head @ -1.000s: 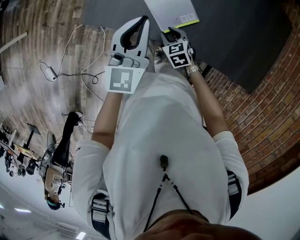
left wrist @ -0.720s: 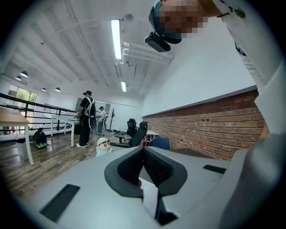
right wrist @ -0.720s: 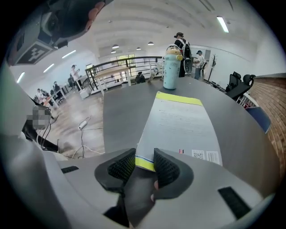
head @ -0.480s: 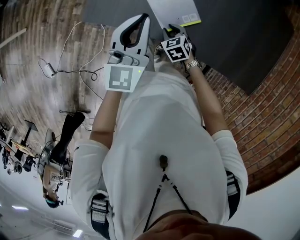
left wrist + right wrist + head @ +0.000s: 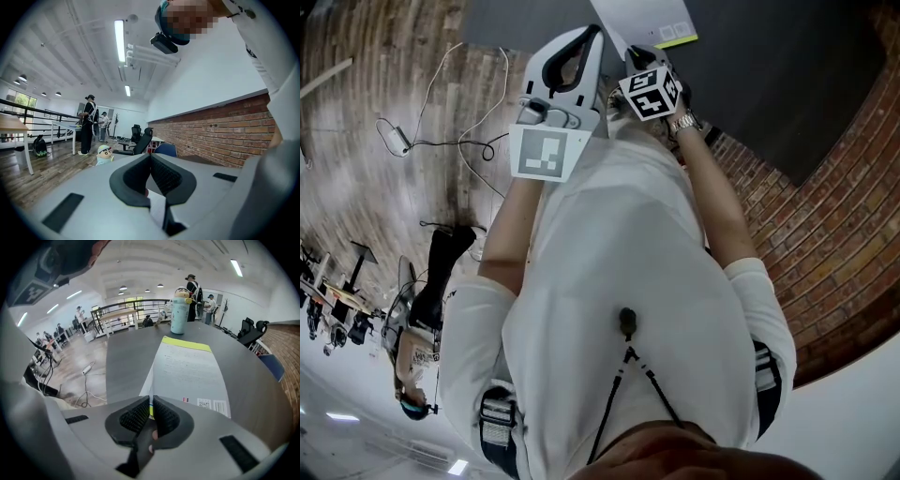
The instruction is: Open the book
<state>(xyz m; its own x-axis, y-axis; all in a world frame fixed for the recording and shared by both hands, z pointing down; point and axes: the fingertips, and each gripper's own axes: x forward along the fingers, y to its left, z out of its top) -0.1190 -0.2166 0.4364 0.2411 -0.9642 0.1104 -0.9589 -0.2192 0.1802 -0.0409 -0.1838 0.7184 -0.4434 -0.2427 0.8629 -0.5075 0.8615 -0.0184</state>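
A white book with a yellow-green strip lies flat on the grey table. At the top of the head view the book is partly cut off. My right gripper points steeply down at the book's near left corner. Its jaws are closing, and the pads pinch the thin edge of the cover. In the head view the right gripper touches the book's near edge. My left gripper is shut on nothing and points level into the room. It hovers just left of the book.
A teal bottle with a cartoon figure on top stands beyond the book's far end. Office chairs stand at the table's right. Cables trail over the wooden floor at left. A brick wall runs along the right.
The right gripper's marker cube has rolled slightly and edged up toward the book. The left gripper has kept its place.
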